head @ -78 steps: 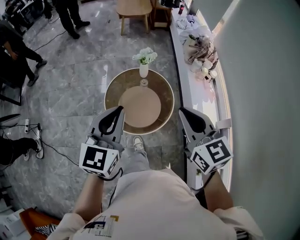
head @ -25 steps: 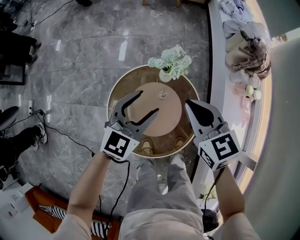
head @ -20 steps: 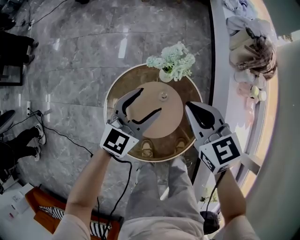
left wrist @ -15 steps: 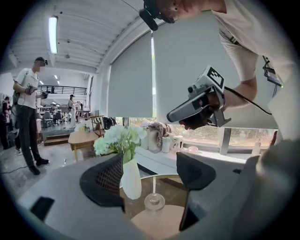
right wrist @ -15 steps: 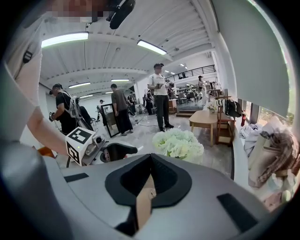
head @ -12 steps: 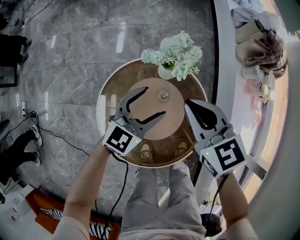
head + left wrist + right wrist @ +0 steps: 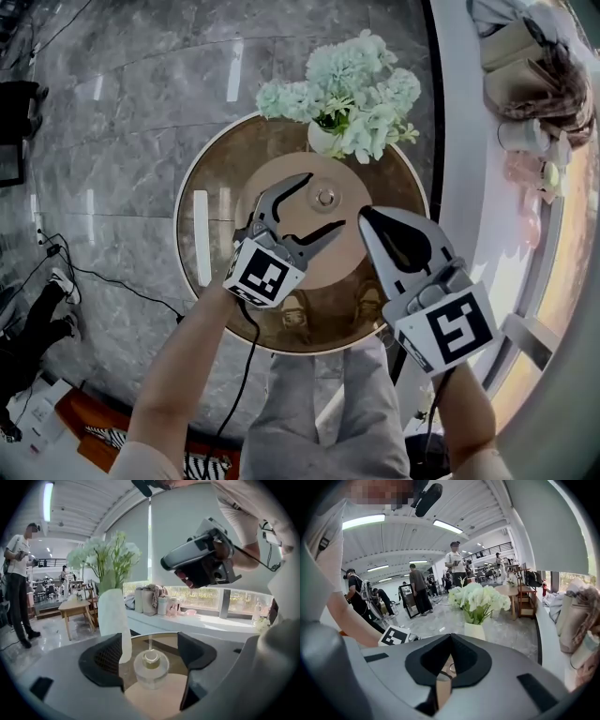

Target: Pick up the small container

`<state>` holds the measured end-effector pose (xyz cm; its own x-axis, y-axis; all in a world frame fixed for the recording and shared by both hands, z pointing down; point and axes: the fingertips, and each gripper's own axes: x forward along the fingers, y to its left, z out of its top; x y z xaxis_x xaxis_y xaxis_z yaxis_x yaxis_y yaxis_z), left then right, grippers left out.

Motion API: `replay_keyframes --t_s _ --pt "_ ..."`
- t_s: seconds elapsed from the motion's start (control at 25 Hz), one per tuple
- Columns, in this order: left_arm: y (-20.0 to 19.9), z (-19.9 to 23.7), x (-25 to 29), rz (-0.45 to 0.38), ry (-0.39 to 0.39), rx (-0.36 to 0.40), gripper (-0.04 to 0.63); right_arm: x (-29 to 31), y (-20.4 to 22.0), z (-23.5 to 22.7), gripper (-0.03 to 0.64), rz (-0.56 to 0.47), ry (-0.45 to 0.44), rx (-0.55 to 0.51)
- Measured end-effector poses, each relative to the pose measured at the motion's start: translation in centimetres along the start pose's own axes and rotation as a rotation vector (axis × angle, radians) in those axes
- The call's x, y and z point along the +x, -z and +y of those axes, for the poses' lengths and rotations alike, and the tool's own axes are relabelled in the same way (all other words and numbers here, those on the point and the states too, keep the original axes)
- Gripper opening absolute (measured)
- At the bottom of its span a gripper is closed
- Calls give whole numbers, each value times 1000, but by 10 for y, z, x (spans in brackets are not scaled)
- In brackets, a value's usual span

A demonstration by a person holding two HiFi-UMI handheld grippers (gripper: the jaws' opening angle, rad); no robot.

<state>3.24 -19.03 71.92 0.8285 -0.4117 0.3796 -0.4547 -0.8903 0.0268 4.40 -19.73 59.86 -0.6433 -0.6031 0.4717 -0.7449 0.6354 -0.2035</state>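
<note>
Bright daylight from the window (image 7: pixel 239 599); floor (image 7: pixel 122 141) glare; fisheye-warped, dark-vignetted edges

The small container (image 7: pixel 325 198) is a squat, round jar of clear material with a dull gold cap on top. It stands upright on the pale centre disc of the round surface (image 7: pixel 220 159), toward the disc's far edge.
</note>
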Motion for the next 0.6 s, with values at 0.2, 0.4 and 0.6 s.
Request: replay_keyframes --t_s 0.2,0.4,0.6 --pt "19 8 19 36 -3 -52 353 5 21 -2 5 15 -1 6" --pt "36 8 33 41 -8 -64 353 8 37 -7 6 27 -2 12" --pt "61 3 49 104 15 -75 353 9 49 -14 6 28 5 27"
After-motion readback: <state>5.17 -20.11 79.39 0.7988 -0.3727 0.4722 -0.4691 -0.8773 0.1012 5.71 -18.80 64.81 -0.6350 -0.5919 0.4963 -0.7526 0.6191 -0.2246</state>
